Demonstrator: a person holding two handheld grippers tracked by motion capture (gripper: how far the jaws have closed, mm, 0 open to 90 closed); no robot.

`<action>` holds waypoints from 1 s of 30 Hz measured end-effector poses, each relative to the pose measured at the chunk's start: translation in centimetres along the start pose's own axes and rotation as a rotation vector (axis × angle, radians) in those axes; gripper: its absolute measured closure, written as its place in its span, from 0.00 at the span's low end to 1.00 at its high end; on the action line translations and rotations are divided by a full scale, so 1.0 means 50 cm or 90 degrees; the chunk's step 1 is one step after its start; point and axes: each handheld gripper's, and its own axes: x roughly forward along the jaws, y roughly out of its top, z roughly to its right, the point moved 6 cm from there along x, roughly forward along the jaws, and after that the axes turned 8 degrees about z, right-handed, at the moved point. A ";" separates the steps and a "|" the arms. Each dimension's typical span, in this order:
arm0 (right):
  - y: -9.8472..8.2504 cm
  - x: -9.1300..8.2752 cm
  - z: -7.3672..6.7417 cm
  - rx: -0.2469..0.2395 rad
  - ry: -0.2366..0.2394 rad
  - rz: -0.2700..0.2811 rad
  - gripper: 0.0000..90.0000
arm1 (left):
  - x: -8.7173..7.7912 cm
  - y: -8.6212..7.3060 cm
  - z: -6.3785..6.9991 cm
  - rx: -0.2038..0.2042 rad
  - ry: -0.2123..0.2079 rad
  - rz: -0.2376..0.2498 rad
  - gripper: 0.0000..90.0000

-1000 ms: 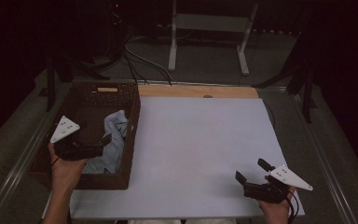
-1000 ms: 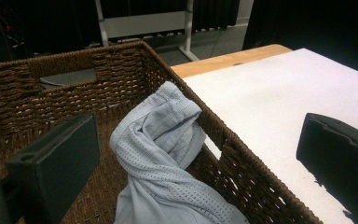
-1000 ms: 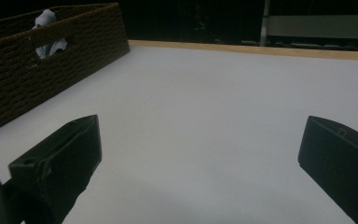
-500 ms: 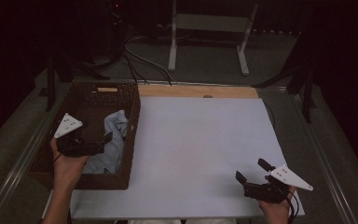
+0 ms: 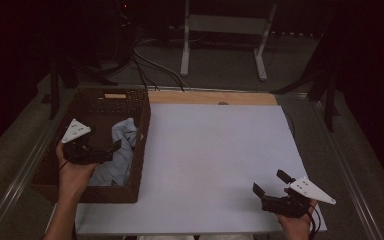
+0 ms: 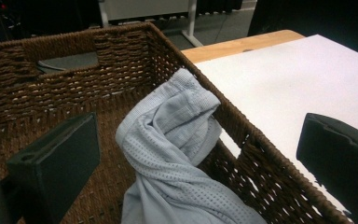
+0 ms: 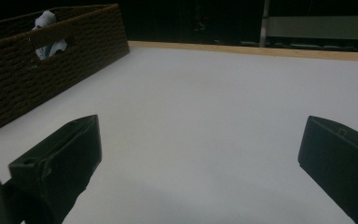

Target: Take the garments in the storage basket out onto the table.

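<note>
A pale blue-grey garment (image 5: 121, 152) of perforated mesh fabric lay bunched inside a dark brown woven basket (image 5: 140, 145), which stood on the left side of the table. The cloth sat against the basket's right wall, with a folded hem riding up to the rim there; in the left gripper view the garment (image 6: 177, 154) rose in a twisted ridge that leaned on the wicker wall (image 6: 242, 135). Through a handle slot in the basket's end, the right gripper view caught a small patch of the same cloth (image 7: 46, 32).

The left gripper (image 5: 107, 150) hung over the basket's interior, just left of the garment, held by the person's left hand (image 5: 75, 170). Its jaws stood wide apart, one to the left of the cloth and the other out beyond the basket's right wall, and they gripped nothing. Whether either jaw touched the fabric could not be told.

The right gripper (image 5: 272, 187) rested low at the near right corner of the white table surface (image 5: 215, 150), well apart from the basket, in the person's right hand (image 5: 297, 225). Its jaws were also spread wide with bare white surface between them.

Along the far edge of the white sheet ran a strip of light wood (image 5: 210, 97). Beyond the table, on a dim floor, stood a grey metal stand (image 5: 225, 30) and some loose cables (image 5: 150, 62).
</note>
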 end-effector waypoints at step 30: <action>0.000 0.000 0.001 0.000 0.000 0.001 0.00 | 0.035 0.001 -0.014 0.023 0.015 -0.044 0.01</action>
